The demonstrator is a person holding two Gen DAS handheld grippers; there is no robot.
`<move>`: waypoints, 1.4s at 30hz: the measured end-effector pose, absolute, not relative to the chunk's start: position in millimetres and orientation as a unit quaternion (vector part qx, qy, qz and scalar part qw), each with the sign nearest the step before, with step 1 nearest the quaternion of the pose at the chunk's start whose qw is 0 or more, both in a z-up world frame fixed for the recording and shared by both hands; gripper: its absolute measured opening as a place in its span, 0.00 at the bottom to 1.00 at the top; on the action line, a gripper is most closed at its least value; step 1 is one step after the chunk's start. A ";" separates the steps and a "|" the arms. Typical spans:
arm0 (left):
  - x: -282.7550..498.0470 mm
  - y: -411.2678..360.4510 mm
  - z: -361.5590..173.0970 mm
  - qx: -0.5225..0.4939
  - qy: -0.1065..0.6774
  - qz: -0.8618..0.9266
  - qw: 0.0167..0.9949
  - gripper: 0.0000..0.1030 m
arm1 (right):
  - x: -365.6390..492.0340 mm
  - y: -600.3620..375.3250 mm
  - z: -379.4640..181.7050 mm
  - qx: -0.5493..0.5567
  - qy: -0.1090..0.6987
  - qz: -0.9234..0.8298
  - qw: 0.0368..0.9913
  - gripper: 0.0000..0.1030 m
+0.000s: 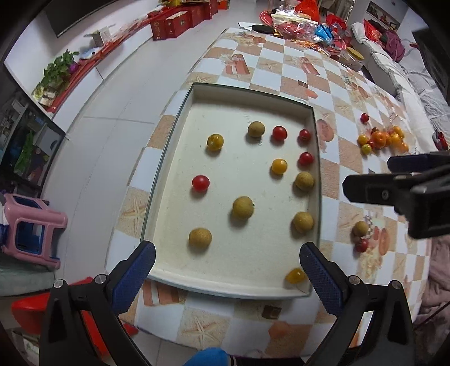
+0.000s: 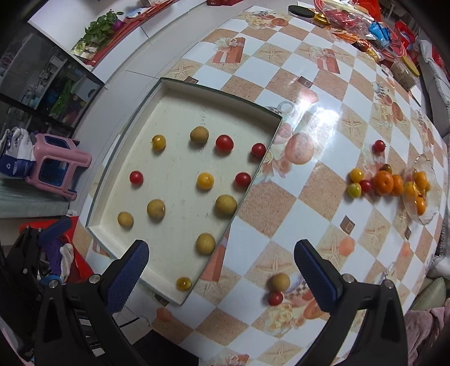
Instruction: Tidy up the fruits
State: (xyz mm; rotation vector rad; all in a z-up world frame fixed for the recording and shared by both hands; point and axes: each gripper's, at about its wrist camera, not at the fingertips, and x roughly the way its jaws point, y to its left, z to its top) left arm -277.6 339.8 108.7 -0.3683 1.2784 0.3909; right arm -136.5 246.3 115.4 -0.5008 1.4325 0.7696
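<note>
A white tray [image 1: 197,93] [image 2: 168,84] on the checkered table holds several red tomatoes, yellow tomatoes and tan longans. My left gripper [image 1: 227,263] is open and empty above the tray's near edge. My right gripper [image 2: 221,260] is open and empty, hovering by the tray's right side; it shows in the left wrist view [image 1: 365,180]. A longan [image 2: 279,281] [image 1: 360,228] and a red tomato [image 2: 275,298] [image 1: 361,245] lie on the table between its fingers. A pile of oranges and tomatoes [image 2: 385,181] [image 1: 379,139] lies far right.
A glass dish [image 2: 422,185] with small oranges sits by the pile. A lone red tomato [image 2: 379,145] lies beyond it. Snack bags and clutter [image 1: 303,25] crowd the table's far end. A pink stool [image 1: 28,225] stands on the floor left.
</note>
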 end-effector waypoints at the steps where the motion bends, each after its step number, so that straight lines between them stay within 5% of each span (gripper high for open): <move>1: -279.1 339.7 111.4 -0.173 0.596 0.180 0.763 1.00 | -138.9 245.1 117.9 -0.220 0.634 0.341 0.659 1.00; 42: -299.5 315.4 140.4 -0.091 0.620 0.203 0.752 1.00 | -175.7 232.8 154.6 -0.252 0.599 0.373 0.662 1.00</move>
